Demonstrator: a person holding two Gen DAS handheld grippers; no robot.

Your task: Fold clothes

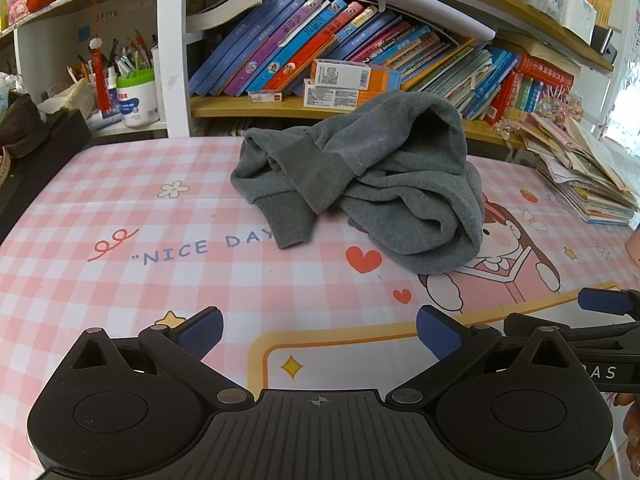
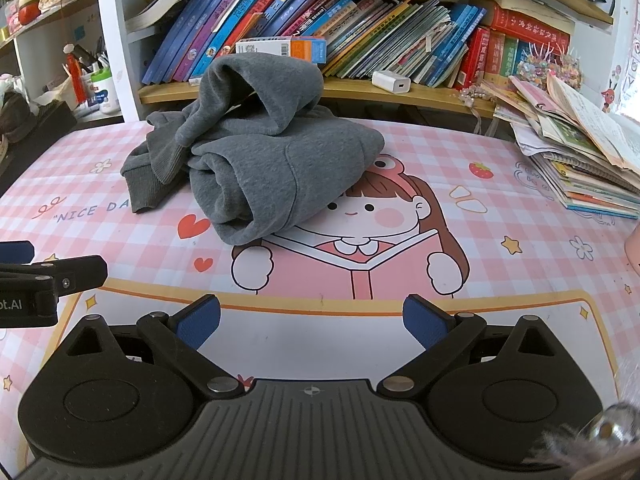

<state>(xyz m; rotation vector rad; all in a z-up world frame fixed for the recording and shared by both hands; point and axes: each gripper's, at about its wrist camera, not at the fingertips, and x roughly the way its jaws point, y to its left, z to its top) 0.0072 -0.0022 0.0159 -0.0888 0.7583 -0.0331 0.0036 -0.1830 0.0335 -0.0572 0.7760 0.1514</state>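
A grey sweatshirt (image 1: 372, 176) lies crumpled in a heap on the pink checked table mat (image 1: 120, 208), one ribbed cuff (image 1: 286, 216) hanging toward me. The right wrist view has the same sweatshirt (image 2: 260, 152) bunched up, left of centre. My left gripper (image 1: 320, 332) hovers over the mat's near part, open, nothing between its blue pads, well short of the cloth. My right gripper (image 2: 312, 324) is open too, empty, above the cartoon girl print. Each gripper shows at the edge of the other's view: the right one (image 1: 608, 304), the left one (image 2: 24, 264).
A shelf of slanted books (image 1: 360, 40) runs behind the table. A messy stack of booklets (image 2: 580, 160) sits at the right rear corner. A pen pot (image 1: 132, 80) and jars stand at the left rear. A pink object (image 2: 634, 252) touches the right edge.
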